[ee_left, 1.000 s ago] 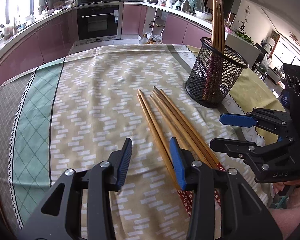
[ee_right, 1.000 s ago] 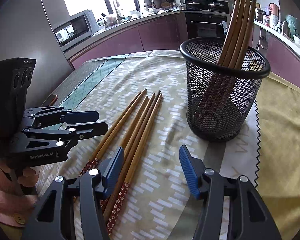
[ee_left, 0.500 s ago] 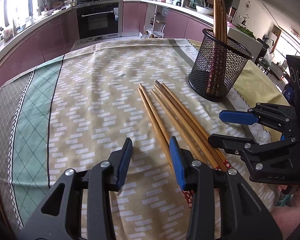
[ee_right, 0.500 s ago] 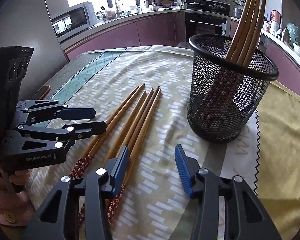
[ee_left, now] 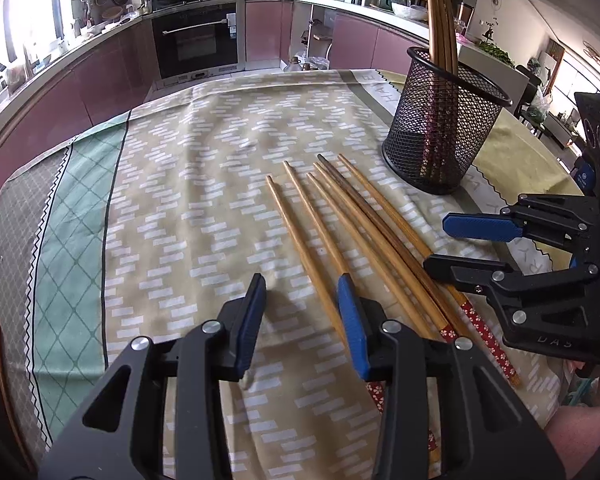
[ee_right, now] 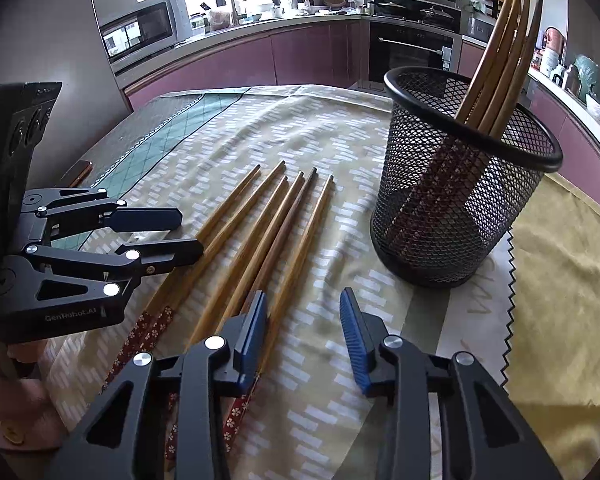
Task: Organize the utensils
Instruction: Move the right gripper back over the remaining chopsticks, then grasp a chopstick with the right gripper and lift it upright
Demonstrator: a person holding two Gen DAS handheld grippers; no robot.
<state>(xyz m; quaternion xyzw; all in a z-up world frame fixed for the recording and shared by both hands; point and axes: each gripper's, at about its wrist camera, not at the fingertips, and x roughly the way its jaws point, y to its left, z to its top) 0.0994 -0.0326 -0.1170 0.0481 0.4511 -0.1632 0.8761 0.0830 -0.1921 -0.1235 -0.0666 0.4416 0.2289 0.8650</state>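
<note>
While right gripper (ee_right: 303, 322) narrows emptily beside chopsticks (ee_right: 260, 240), left gripper (ee_left: 302, 312) stays parted.

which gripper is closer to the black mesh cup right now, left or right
Right. The right gripper sits just in front of the mesh cup, at the cup-side edge of the loose chopsticks, jaws closing on nothing. The left gripper is across the row, farther away.

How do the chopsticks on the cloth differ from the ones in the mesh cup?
The chopsticks on the cloth lie flat, side by side, red patterned ends toward the grippers; the chopsticks in the mesh cup stand leaning on its rim, patterned ends down. The loose ones number six; about four are in the cup. Both sets look like the same tan wood.
</note>
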